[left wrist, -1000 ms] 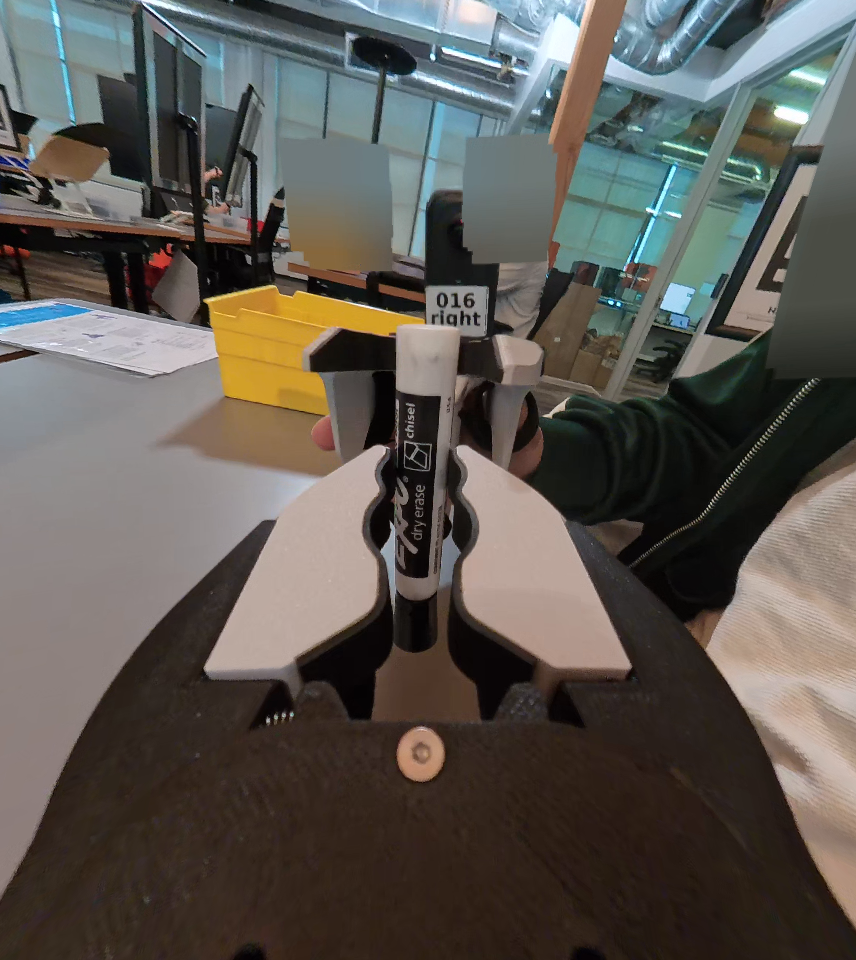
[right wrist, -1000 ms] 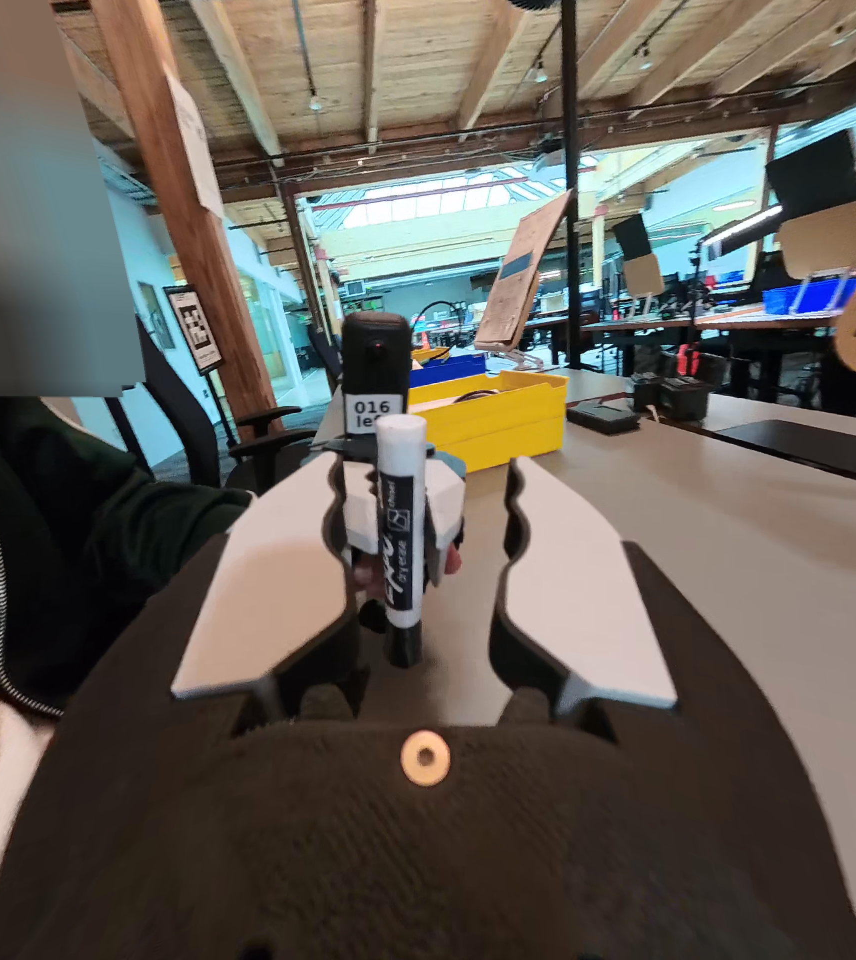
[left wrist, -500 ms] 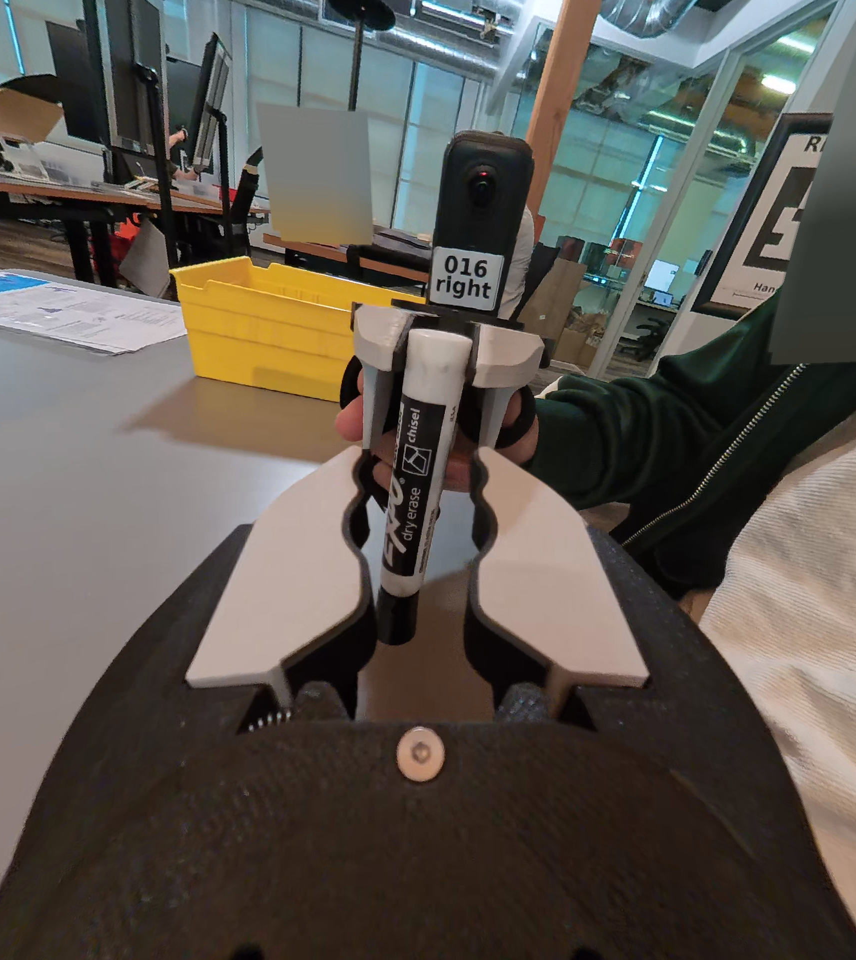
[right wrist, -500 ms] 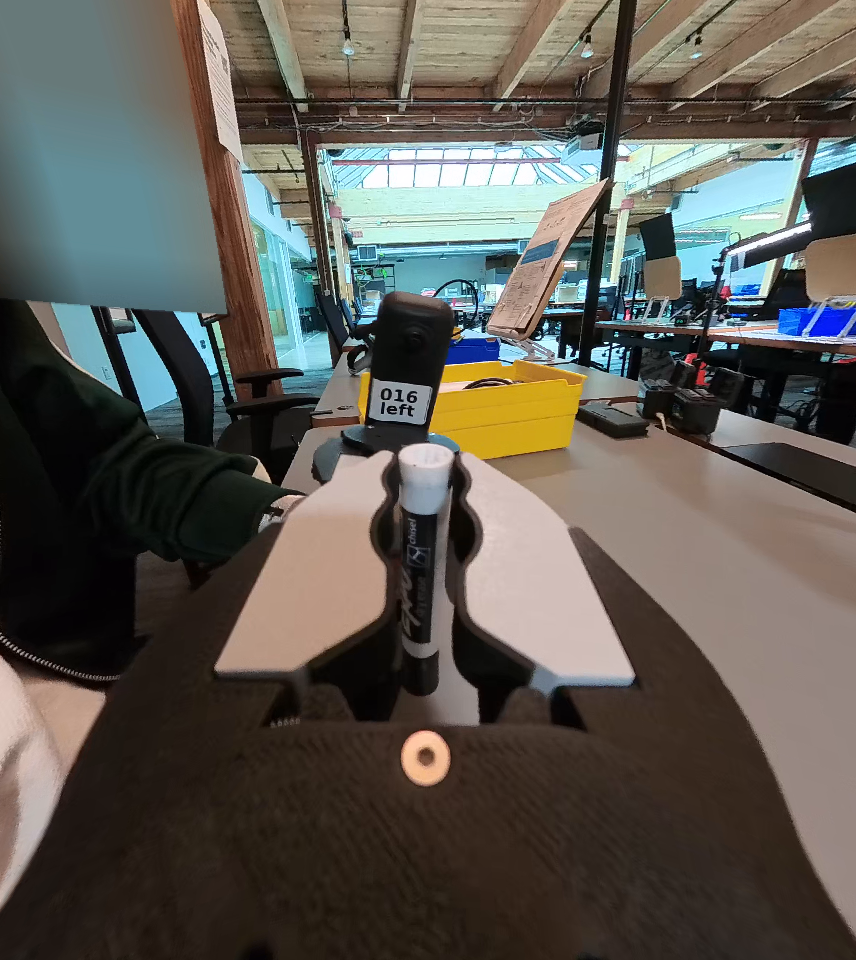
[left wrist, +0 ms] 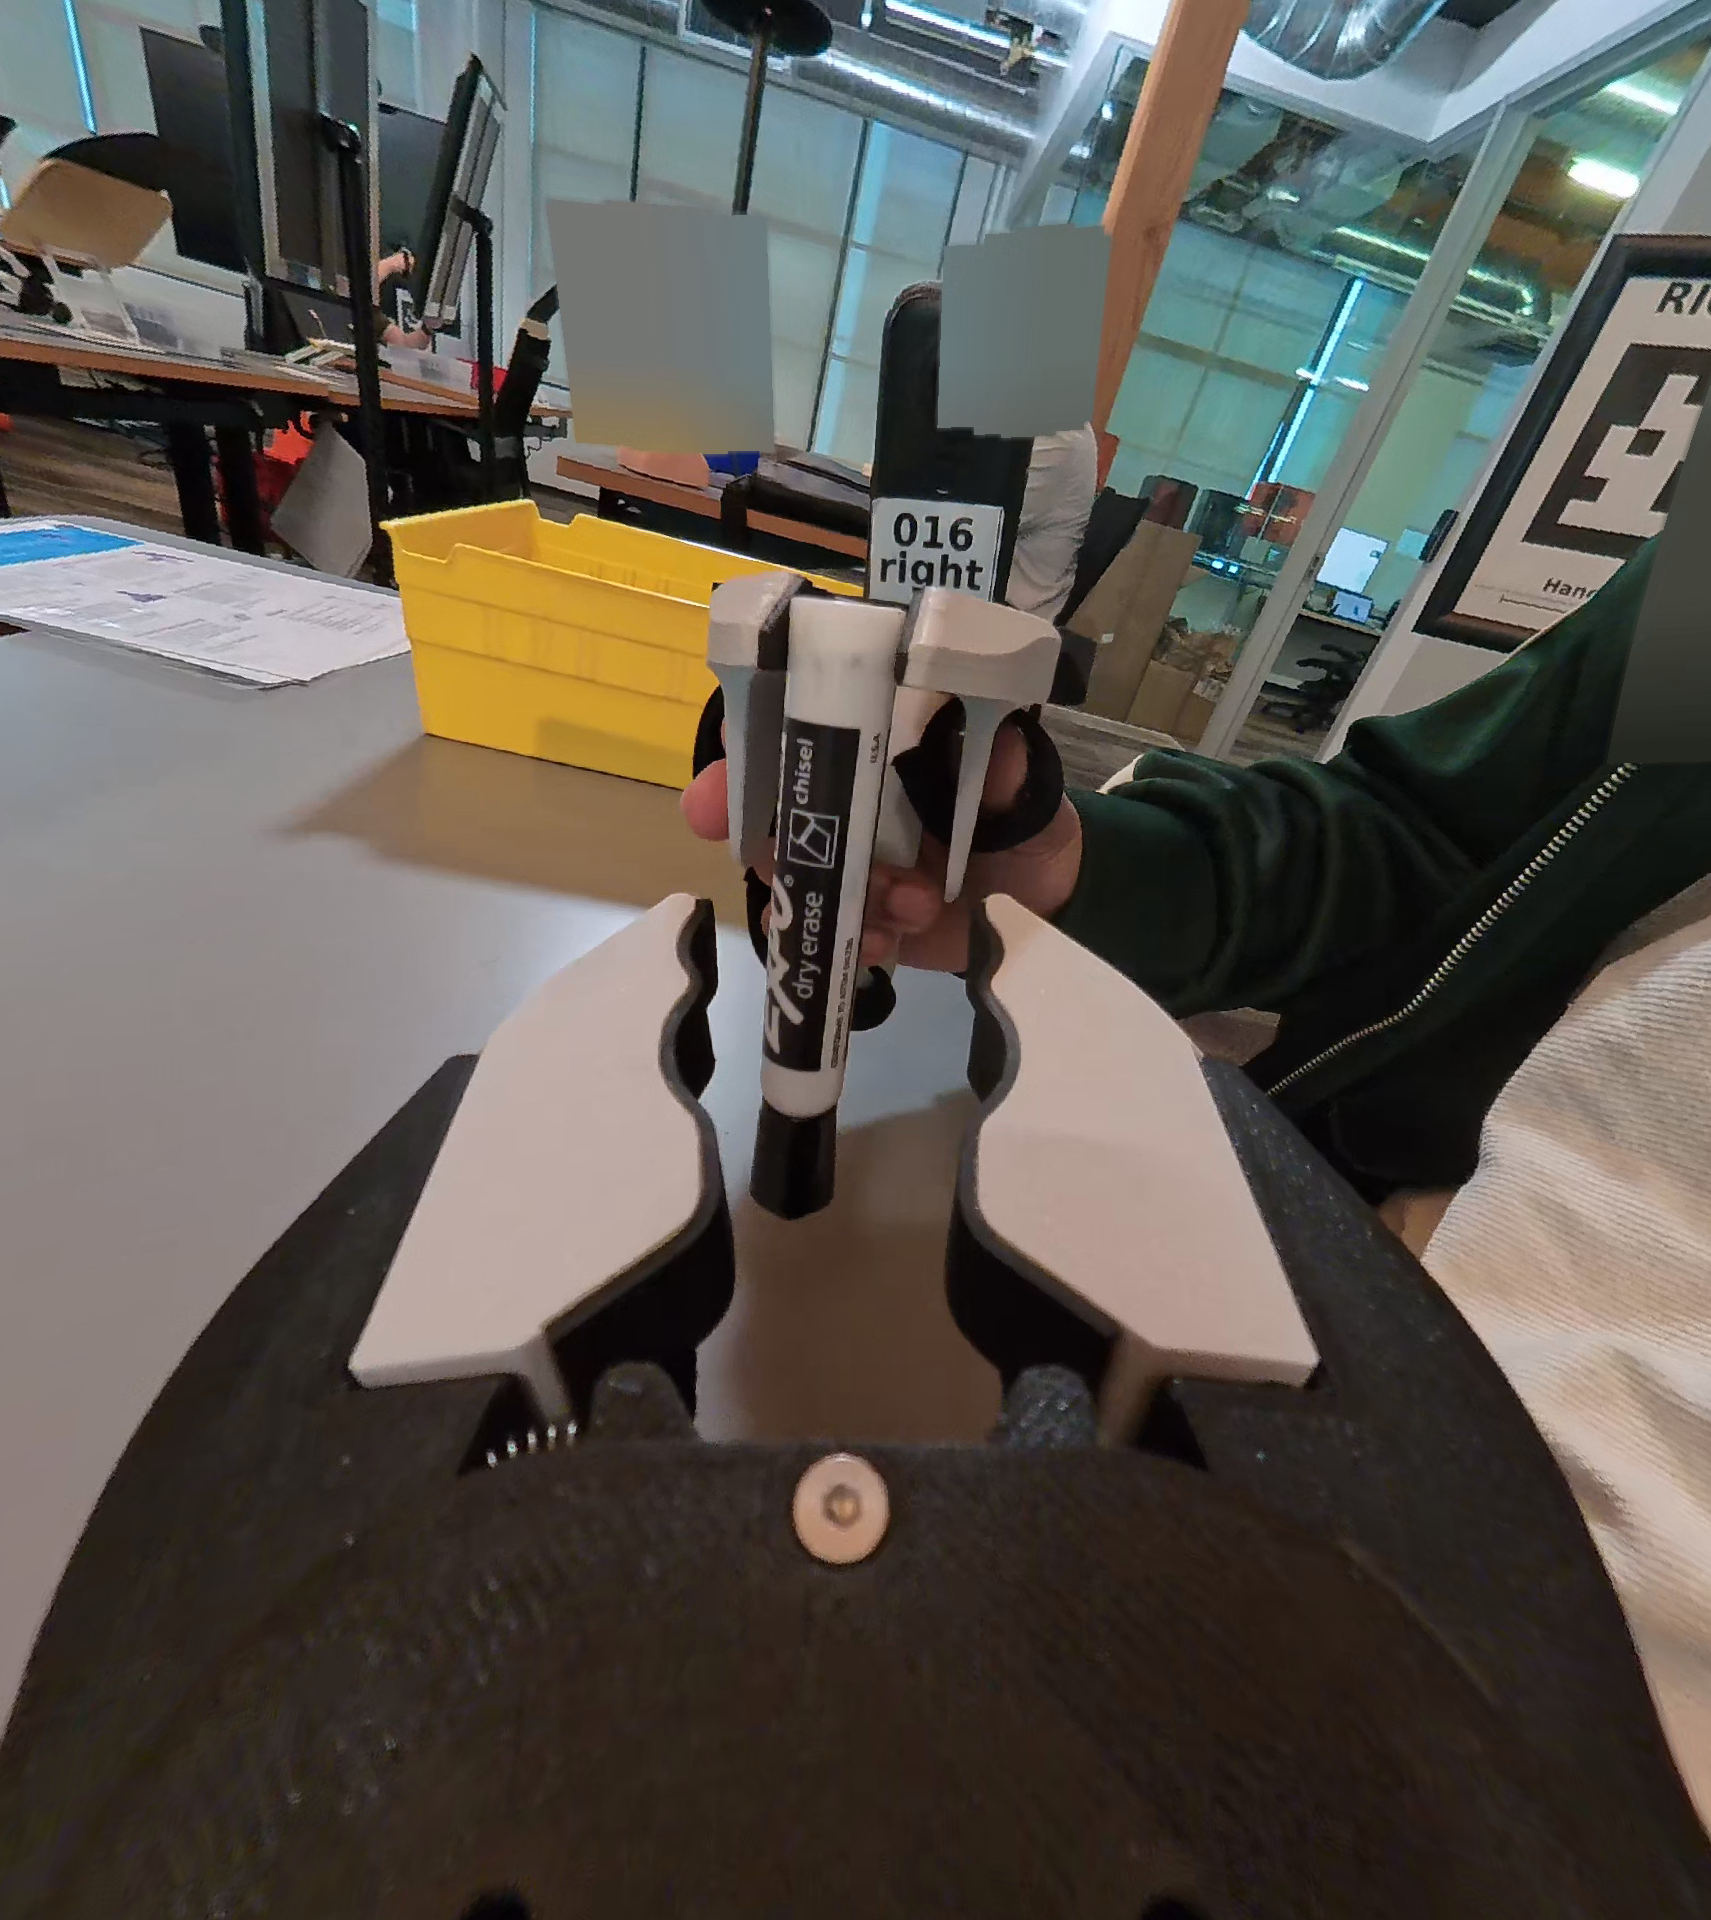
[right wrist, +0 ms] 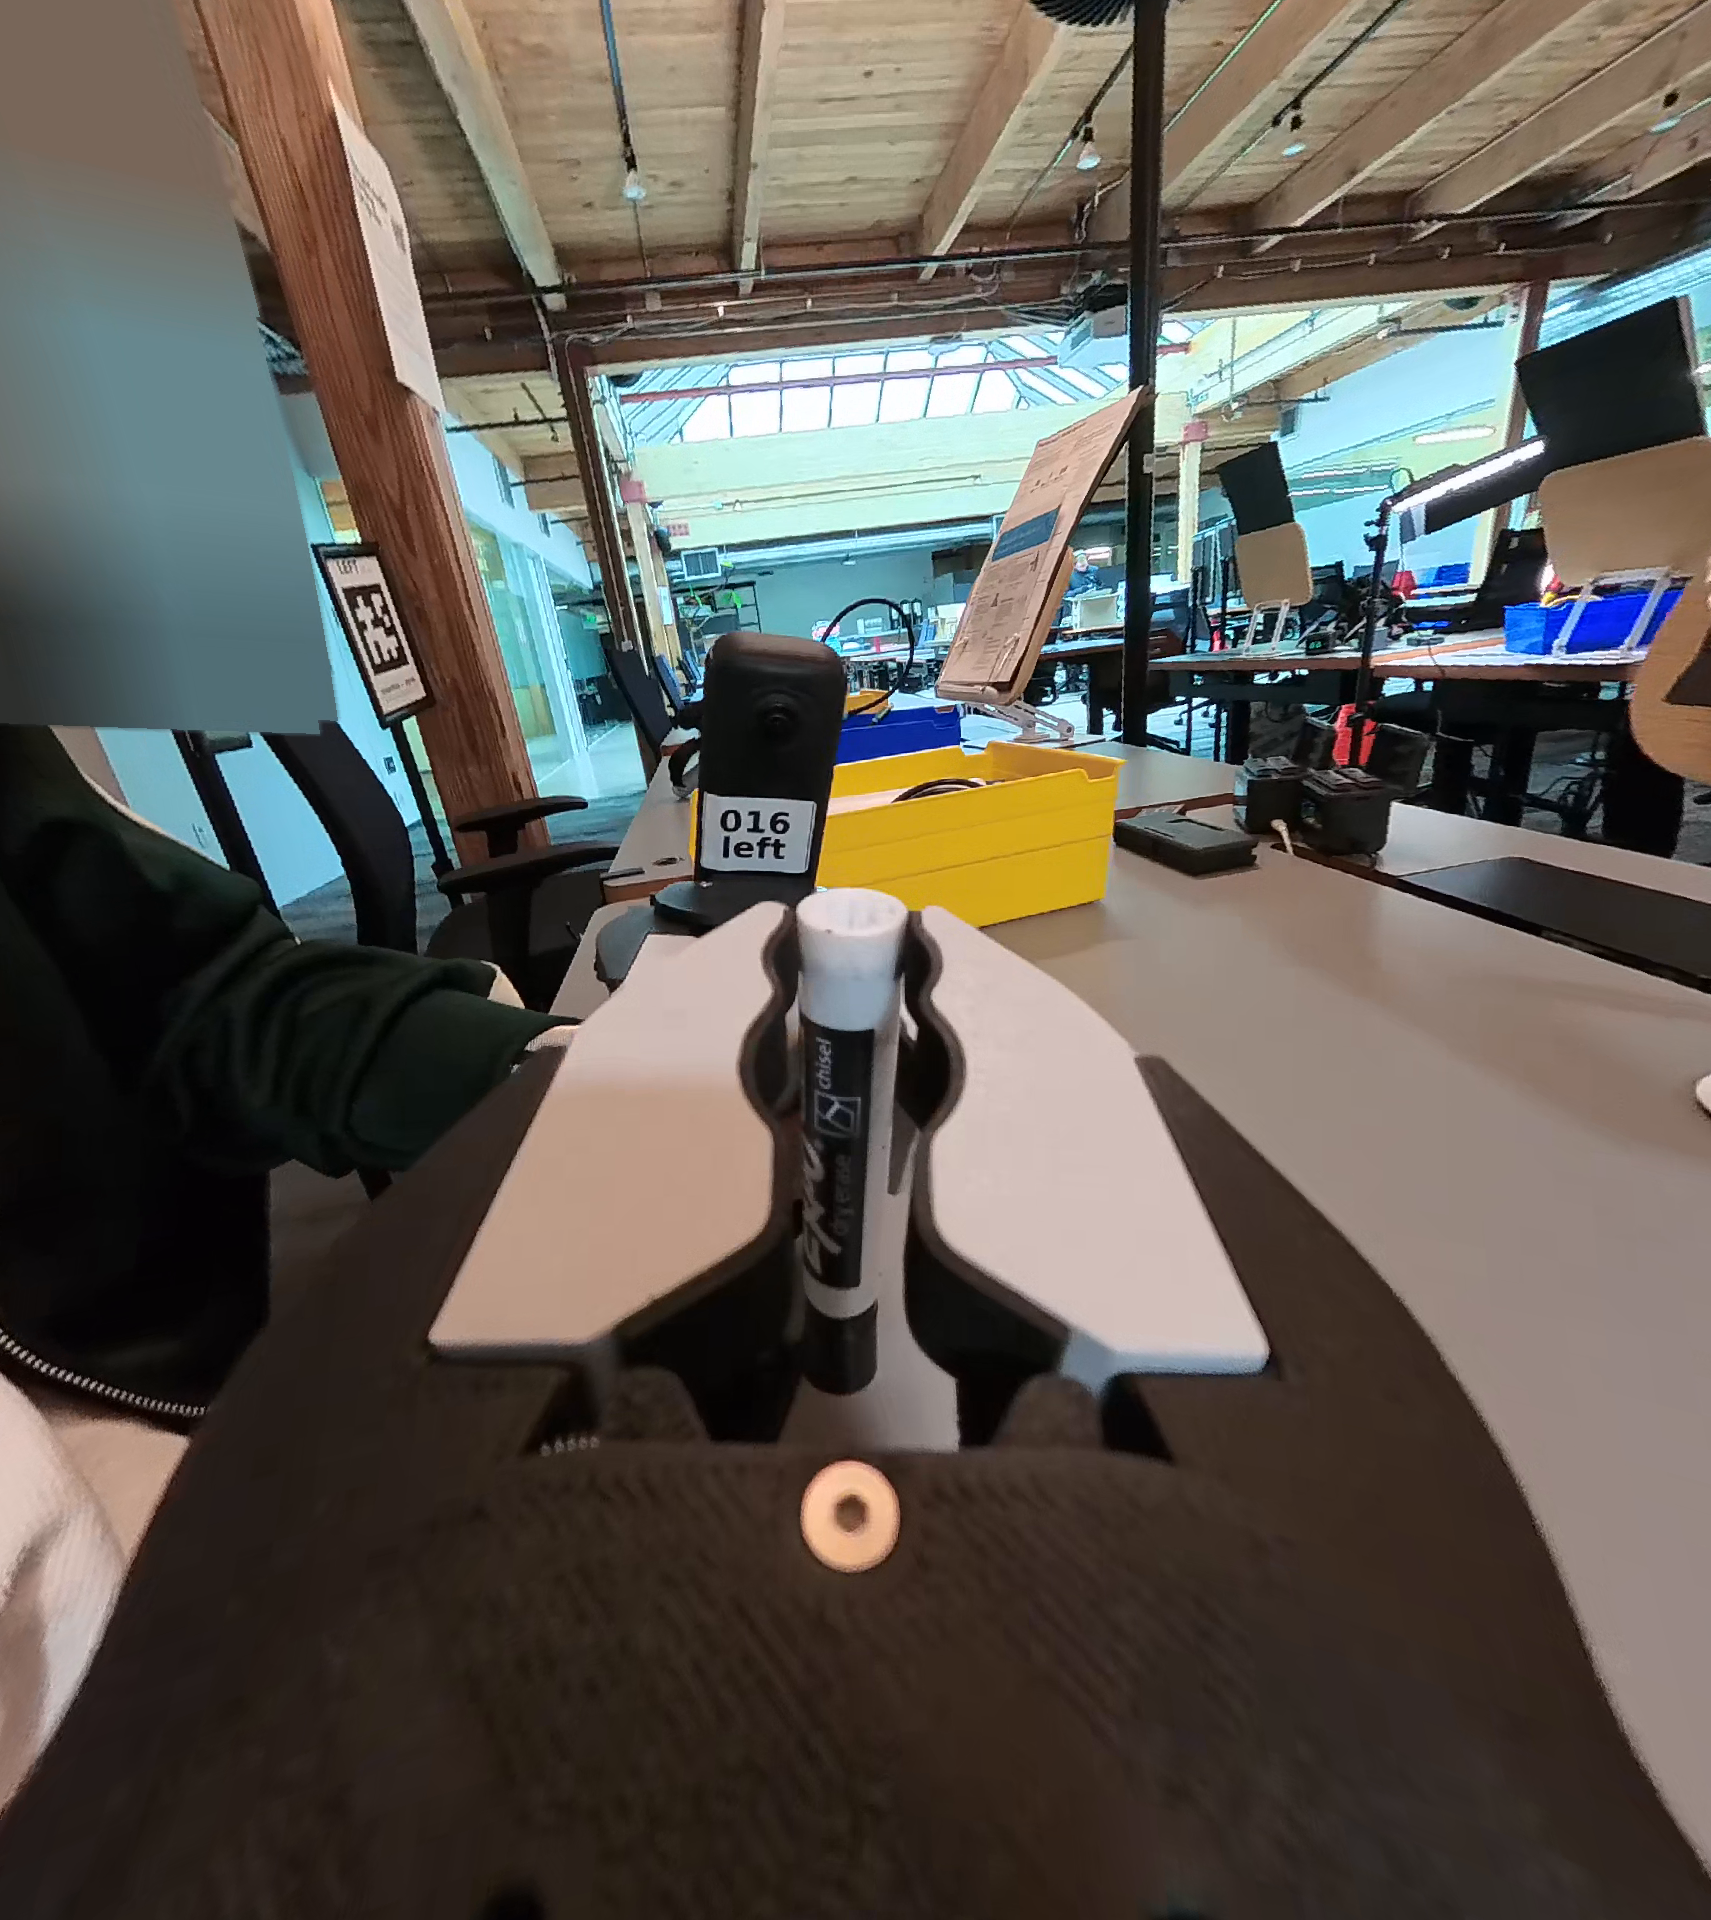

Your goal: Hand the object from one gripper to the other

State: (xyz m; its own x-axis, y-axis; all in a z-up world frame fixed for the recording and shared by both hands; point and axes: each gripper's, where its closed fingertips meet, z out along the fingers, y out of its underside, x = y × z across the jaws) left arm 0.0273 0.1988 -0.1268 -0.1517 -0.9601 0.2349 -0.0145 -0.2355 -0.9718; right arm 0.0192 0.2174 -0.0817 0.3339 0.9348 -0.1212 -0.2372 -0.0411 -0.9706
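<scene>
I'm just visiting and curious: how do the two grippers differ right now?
The right gripper has its fingers shut on the marker; the left gripper has its fingers spread, apart from the marker. The right carries the marker; the left holds nothing. Both share pale fingers on black bodies.

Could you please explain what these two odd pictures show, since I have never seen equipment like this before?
No robot arm is involved: a person in a dark green zip jacket holds a hand-operated two-finger gripper in each hand, each carrying a wide-angle camera looking along its fingers. One picture comes from the left gripper, whose white fingers stand open. Beyond it is the right gripper, seen from the front. The other picture is the right gripper's own view: it is shut on a black and white dry-erase marker, held upright. The marker's black cap hangs between the left gripper's open fingers, untouched. Below is a grey table with a yellow plastic bin and printed sheets.
</scene>
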